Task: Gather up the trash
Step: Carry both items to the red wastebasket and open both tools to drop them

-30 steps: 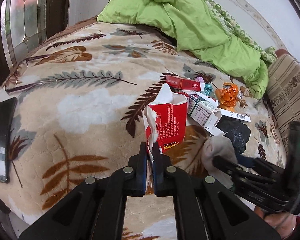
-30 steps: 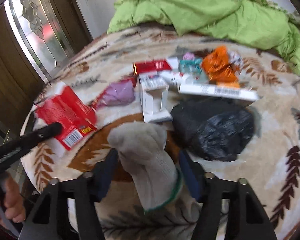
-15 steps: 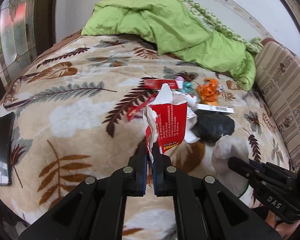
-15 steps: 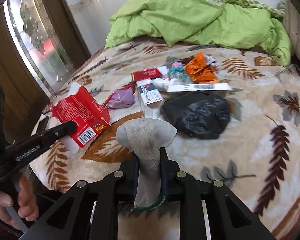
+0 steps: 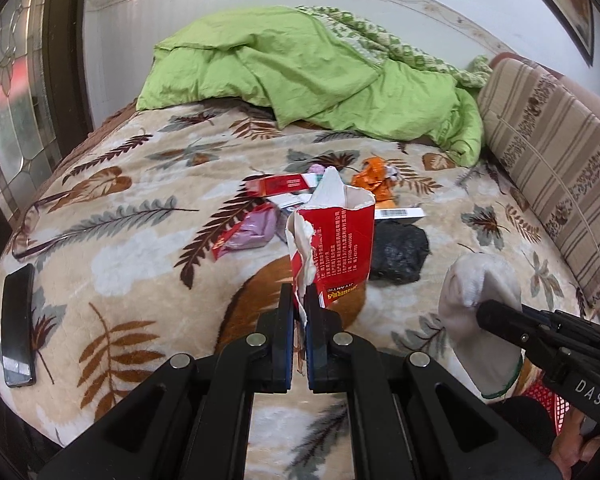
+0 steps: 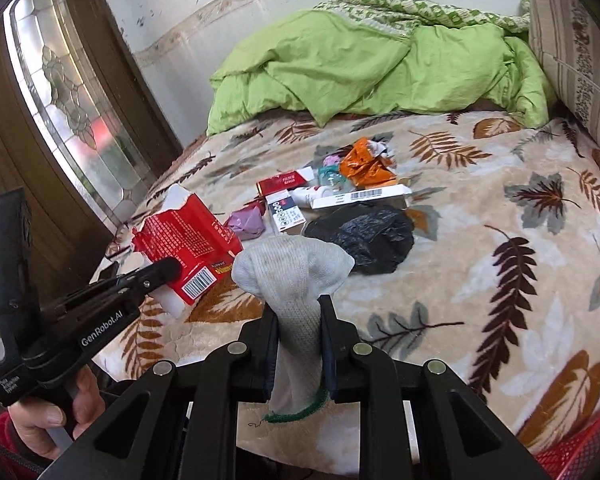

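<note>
My left gripper (image 5: 299, 304) is shut on a torn red carton (image 5: 334, 248) and holds it upright above the bed; the carton also shows in the right wrist view (image 6: 188, 240). My right gripper (image 6: 298, 312) is shut on a grey-white sock (image 6: 296, 280) with a green cuff, also seen in the left wrist view (image 5: 480, 308). More trash lies mid-bed: a black plastic bag (image 6: 364, 234), a purple wrapper (image 6: 246, 222), a red cigarette box (image 6: 280, 182), a white box (image 6: 286, 214), an orange wrapper (image 6: 364, 164) and a long barcode box (image 6: 360, 196).
A leaf-patterned blanket (image 5: 120, 240) covers the bed. A green quilt (image 5: 300, 72) is bunched at the far end. A striped cushion (image 5: 552, 168) lines the right side. A dark phone (image 5: 18, 320) lies near the left edge. A red mesh basket (image 6: 580, 448) shows at lower right.
Both grippers have pulled back from the trash pile and lifted. The right gripper has closed on the sock. The carton stays in the left gripper.
</note>
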Available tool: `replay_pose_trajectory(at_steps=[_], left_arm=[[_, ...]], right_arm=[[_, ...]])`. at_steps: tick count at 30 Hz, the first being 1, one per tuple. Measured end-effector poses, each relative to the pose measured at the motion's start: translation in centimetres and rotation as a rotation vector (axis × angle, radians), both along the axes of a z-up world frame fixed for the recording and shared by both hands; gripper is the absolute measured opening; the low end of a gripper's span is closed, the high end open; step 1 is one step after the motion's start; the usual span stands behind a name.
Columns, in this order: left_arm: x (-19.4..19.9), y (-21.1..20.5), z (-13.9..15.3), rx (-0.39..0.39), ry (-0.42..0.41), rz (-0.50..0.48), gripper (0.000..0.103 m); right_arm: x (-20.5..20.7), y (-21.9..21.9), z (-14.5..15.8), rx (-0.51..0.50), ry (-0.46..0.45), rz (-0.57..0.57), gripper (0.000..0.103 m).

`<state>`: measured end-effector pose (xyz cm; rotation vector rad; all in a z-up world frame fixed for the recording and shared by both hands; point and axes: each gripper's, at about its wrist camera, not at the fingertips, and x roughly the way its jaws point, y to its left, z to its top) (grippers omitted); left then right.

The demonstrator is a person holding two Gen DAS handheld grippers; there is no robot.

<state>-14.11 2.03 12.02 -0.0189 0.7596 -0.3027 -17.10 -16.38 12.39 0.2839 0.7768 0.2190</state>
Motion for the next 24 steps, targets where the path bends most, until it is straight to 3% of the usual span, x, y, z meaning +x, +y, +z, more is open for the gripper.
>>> replay_pose_trajectory(at_steps=[11, 18, 24], left_arm=[[-2.0, -3.4, 1.4, 0.007, -0.033, -0.109, 0.004], [-3.7, -7.5, 1.9, -0.031, -0.004, -0.25, 0.004], [-5.7, -13.3, 1.7, -0.031, 0.043, -0.425, 0.004]], right_arm=[[-3.3, -3.8, 1.0, 0.04, -0.02, -0.091, 0.019], [-7.2, -8.5, 1.9, 0.05, -0.031, -0.218, 0.019], [-12.4, -14.3, 1.6, 0.069, -0.003, -0.391, 0.019]])
